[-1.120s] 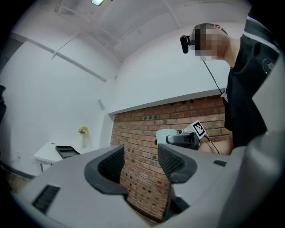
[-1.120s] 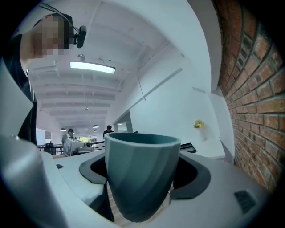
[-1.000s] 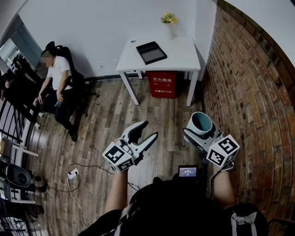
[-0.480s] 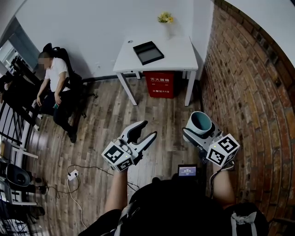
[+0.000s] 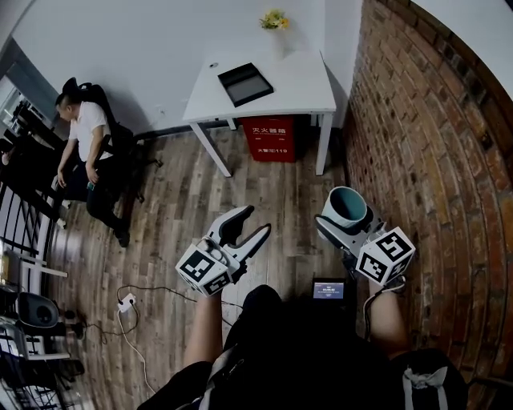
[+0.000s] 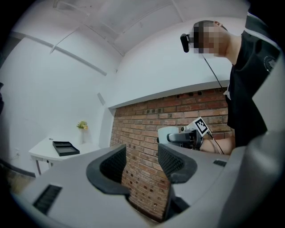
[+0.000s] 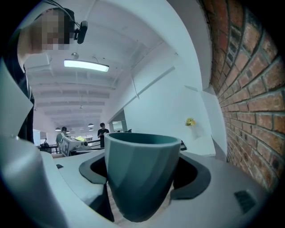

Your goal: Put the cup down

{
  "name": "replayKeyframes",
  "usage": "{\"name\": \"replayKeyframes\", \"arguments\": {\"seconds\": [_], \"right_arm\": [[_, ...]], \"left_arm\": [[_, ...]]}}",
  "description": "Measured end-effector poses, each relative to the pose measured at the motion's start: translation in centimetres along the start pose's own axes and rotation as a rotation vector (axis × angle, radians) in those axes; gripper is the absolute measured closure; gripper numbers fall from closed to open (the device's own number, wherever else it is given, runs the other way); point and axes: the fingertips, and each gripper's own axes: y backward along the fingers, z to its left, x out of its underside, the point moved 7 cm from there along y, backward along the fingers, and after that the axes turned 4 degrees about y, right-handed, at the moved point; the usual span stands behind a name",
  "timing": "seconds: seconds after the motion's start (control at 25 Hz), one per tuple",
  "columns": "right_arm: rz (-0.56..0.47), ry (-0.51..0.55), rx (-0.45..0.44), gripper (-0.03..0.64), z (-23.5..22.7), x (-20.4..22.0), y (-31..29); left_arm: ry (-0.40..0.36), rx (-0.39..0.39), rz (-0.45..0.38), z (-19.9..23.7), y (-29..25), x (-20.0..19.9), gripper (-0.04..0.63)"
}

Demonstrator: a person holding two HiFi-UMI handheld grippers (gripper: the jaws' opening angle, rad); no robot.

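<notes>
The cup point(image 7: 141, 171) is sitting upright, clamped between the right gripper's point(image 5: 346, 224) jaws, above the wooden floor point(image 5: 184, 200) beside the brick wall point(image 5: 433, 144). The left gripper point(image 5: 253, 224) is hanging alongside, jaws spread around nothing (a white table point(image 5: 304, 80) is standing well ahead).

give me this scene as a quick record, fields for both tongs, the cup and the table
cup: teal, upright, carried above the wood floor
right tongs: shut on the cup
left tongs: open, nothing between them
table: white, ahead by the brick wall, bearing a black tray and flowers
under table: red box
likely set-down: the table's bare right part, though that is a guess
</notes>
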Motion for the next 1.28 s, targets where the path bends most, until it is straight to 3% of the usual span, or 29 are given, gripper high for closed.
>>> {"name": "replayKeyframes", "arguments": {"seconds": [0.36,0.6,0.8,0.92,1.04,1.2,1.28], "right_arm": [[0.047,-0.014,0.037,0.225,-5.6,1.3,-4.3],[0.059,0.003,0.07,0.224,-9.7,0.0,-12.6],[0.039,0.023,0.084,0.225,-12.8,-3.9,-21.2],[0.036,0.068,0.081,0.225,-13.9,-5.5,-26.4],[0.075,0.139,0.072,0.225,-14.8,-5.5,-30.5],[0.093,0.106,0.059,0.225,-16.4,-4.6,-33.8],[0.095,0.101,0.059,0.225,-17.3,-4.6,-35.3]], "left_arm": [[0.052,-0.039,-0.015,7.4,-3.8,1.1,0.367],[0.042,-0.006,-0.016,17.0,-7.4,-0.2,0.367],[0.092,0.055,-0.1,25.5,-9.8,-4.6,0.367],[0.079,0.059,-0.119,30.1,-10.7,-6.4,0.367],[0.092,0.068,-0.121,34.0,-11.8,-6.5,0.367],[0.179,0.087,-0.152,37.4,-12.4,-5.7,0.367],[0.183,0.077,-0.154,39.0,-12.7,-5.6,0.368]]}}
